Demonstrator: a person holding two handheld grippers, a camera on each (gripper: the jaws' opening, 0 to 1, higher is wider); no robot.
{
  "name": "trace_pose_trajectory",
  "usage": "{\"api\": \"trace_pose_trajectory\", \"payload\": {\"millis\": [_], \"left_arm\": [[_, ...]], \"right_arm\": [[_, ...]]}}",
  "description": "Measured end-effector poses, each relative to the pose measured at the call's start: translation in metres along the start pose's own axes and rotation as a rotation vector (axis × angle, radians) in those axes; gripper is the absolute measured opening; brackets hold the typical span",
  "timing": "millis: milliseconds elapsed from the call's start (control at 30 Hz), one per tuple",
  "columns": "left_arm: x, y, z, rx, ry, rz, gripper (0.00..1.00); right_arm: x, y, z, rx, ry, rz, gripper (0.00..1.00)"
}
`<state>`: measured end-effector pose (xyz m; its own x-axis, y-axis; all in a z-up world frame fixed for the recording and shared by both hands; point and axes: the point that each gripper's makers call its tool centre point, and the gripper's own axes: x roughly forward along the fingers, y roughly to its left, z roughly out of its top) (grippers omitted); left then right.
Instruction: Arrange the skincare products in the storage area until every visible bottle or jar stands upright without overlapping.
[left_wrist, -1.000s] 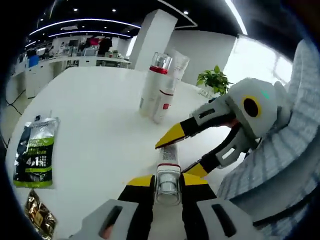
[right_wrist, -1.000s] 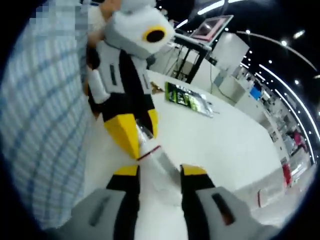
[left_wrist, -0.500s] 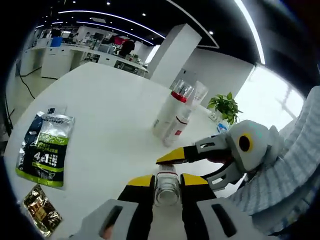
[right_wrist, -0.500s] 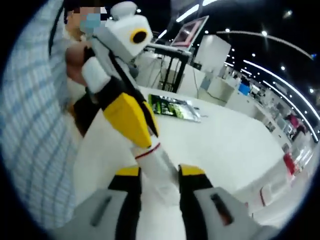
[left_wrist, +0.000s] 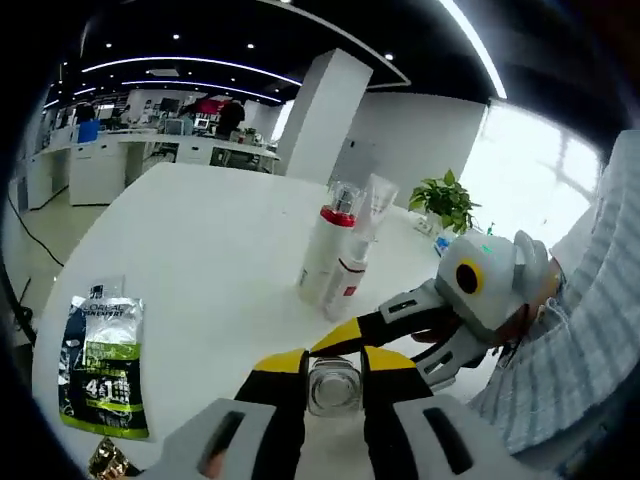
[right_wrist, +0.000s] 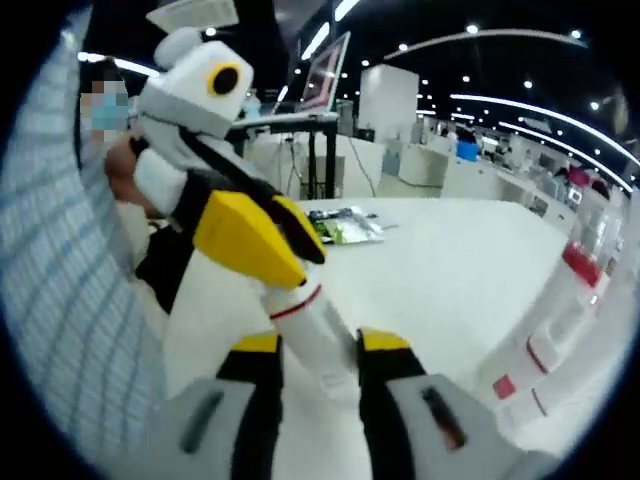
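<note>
Both grippers clamp one white skincare tube (right_wrist: 308, 330) between them above the white table (left_wrist: 200, 240). In the left gripper view, the left gripper (left_wrist: 333, 363) closes its yellow-tipped jaws on the tube's clear cap (left_wrist: 334, 385), while the right gripper (left_wrist: 375, 330) reaches in from the right and crosses just behind it. In the right gripper view, the right gripper (right_wrist: 318, 343) pinches the tube's lower body. Farther out on the table stand two upright white bottles (left_wrist: 330, 255) with red bands, touching each other. A green snack packet (left_wrist: 100, 365) lies flat, well apart.
</note>
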<state>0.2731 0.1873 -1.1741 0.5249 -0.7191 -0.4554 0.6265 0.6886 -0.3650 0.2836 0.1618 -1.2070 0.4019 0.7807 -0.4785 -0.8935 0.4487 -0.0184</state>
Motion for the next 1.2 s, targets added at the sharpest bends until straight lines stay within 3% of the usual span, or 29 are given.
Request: {"api": "trace_pose_trajectory", "payload": {"millis": [67, 100, 133, 167, 233, 467, 1000, 1200], "left_arm": [[0.003, -0.001, 0.003, 0.029, 0.001, 0.001, 0.2], [0.005, -0.002, 0.006, 0.052, -0.002, 0.004, 0.2], [0.006, -0.003, 0.007, 0.066, 0.0, 0.005, 0.2], [0.007, -0.004, 0.008, 0.086, 0.002, 0.007, 0.2], [0.01, -0.006, 0.011, 0.122, 0.006, 0.012, 0.2], [0.021, -0.015, 0.017, 0.207, -0.004, 0.002, 0.2], [0.04, -0.028, 0.016, 0.282, -0.006, -0.014, 0.21], [0.047, -0.04, 0.011, 0.354, 0.006, -0.021, 0.21]], "right_arm": [[0.02, 0.015, 0.006, 0.026, -0.009, -0.005, 0.26], [0.021, 0.001, 0.001, 0.044, -0.016, -0.062, 0.26], [0.022, 0.0, -0.003, 0.05, -0.018, -0.051, 0.26], [0.02, 0.004, -0.011, 0.076, 0.015, -0.031, 0.26], [0.021, 0.002, -0.003, 0.079, -0.027, -0.037, 0.26], [0.014, 0.001, -0.002, 0.115, -0.034, -0.068, 0.26], [0.008, -0.006, -0.009, 0.192, -0.044, -0.171, 0.25], [0.009, 0.01, -0.014, 0.241, -0.057, -0.158, 0.22]]}}
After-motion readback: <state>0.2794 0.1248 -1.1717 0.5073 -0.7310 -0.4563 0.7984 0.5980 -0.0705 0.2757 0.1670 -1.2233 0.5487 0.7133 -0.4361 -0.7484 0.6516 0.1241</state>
